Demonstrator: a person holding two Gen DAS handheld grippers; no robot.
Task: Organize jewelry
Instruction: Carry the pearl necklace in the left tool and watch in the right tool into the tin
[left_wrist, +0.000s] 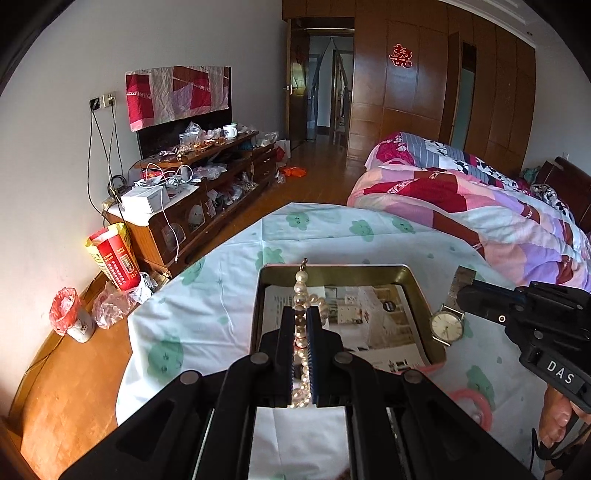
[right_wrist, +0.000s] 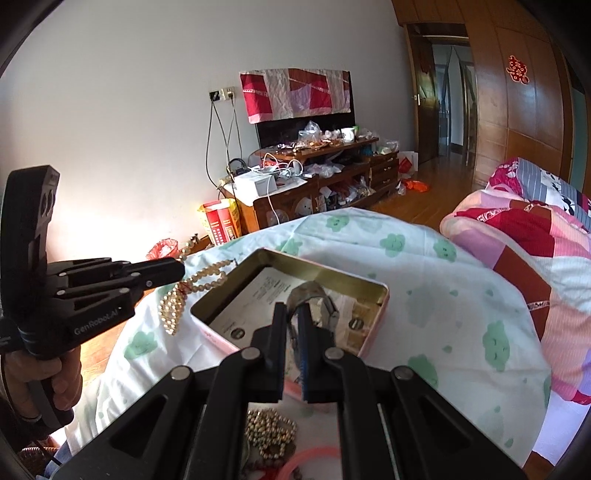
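Note:
An open gold-lined tin (left_wrist: 421, 295) with pink outer walls (right_wrist: 382, 299) sits on a cloth-covered table, paper lying in its bottom. My left gripper (left_wrist: 302, 314) is shut on a pearl necklace (left_wrist: 301, 284) and holds it over the tin's left part; the necklace dangles from it in the right wrist view (right_wrist: 173, 306). My right gripper (right_wrist: 291, 314) is shut on the metal band of a gold-faced wristwatch (left_wrist: 447, 326), which hangs at the tin's right edge; the band (right_wrist: 314, 293) shows between the jaws.
A pile of bead chains (right_wrist: 271, 428) and pink bangles (left_wrist: 476, 402) lie on the cloth (left_wrist: 207, 295) at the near edge. A quilted bed (left_wrist: 480, 206) stands to the right. A cluttered TV cabinet (left_wrist: 207, 184) stands along the left wall.

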